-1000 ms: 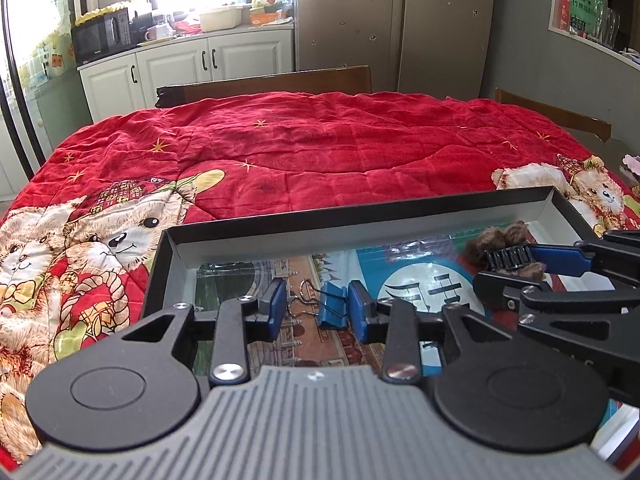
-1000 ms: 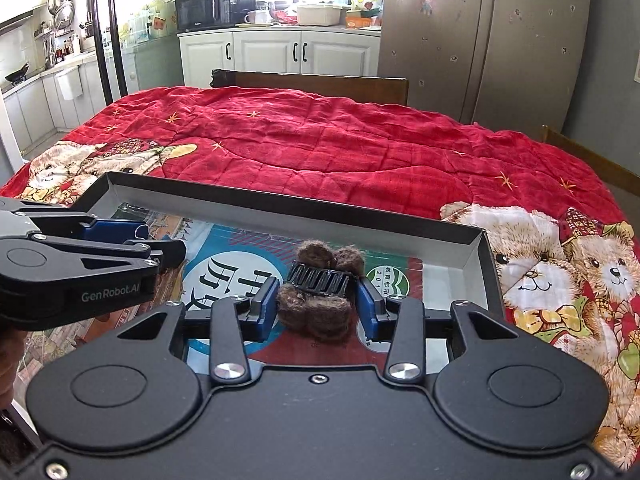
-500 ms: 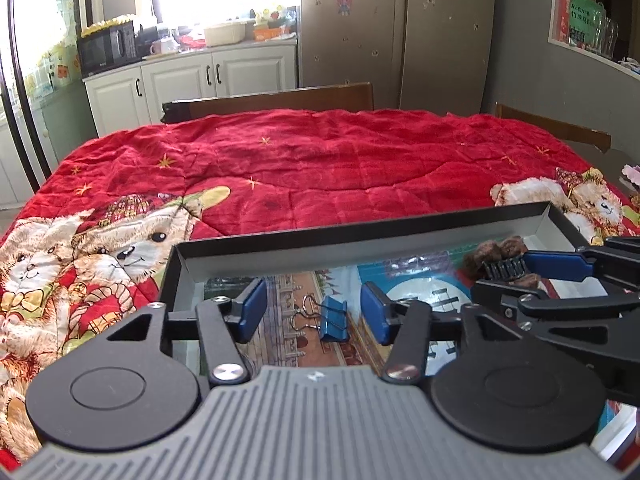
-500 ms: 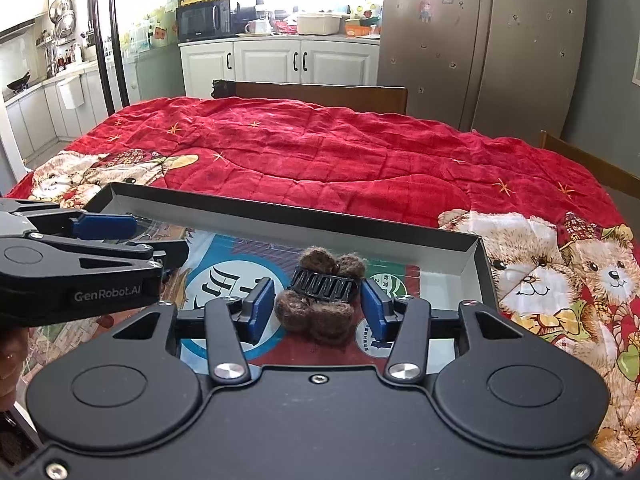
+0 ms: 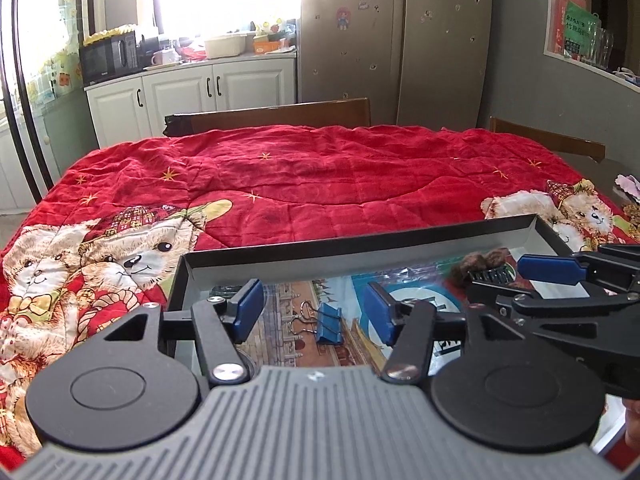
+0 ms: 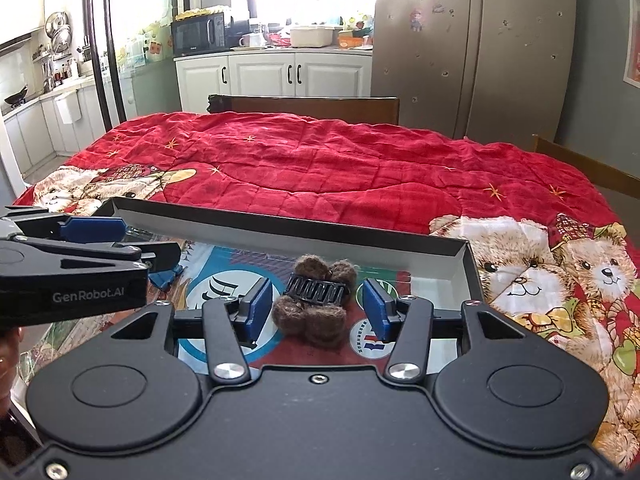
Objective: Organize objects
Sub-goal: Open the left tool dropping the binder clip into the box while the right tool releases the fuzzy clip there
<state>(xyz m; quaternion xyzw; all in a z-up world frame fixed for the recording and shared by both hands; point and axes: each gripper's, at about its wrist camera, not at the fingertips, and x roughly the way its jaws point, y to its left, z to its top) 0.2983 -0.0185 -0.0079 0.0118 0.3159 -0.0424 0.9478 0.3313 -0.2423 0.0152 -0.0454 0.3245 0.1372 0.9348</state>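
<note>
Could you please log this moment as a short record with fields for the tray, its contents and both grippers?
tray: shallow black box on a red bear-print quilt
binder clip: blue clip lies on the tray floor, between the left gripper's pads, touched by neither
hair claw: brown fuzzy claw lies on the tray floor, between the right gripper's pads, clear of both
left gripper: open, jaws have just been opening
right gripper: open, jaws have just been opening
status: both items released inside the tray
</note>
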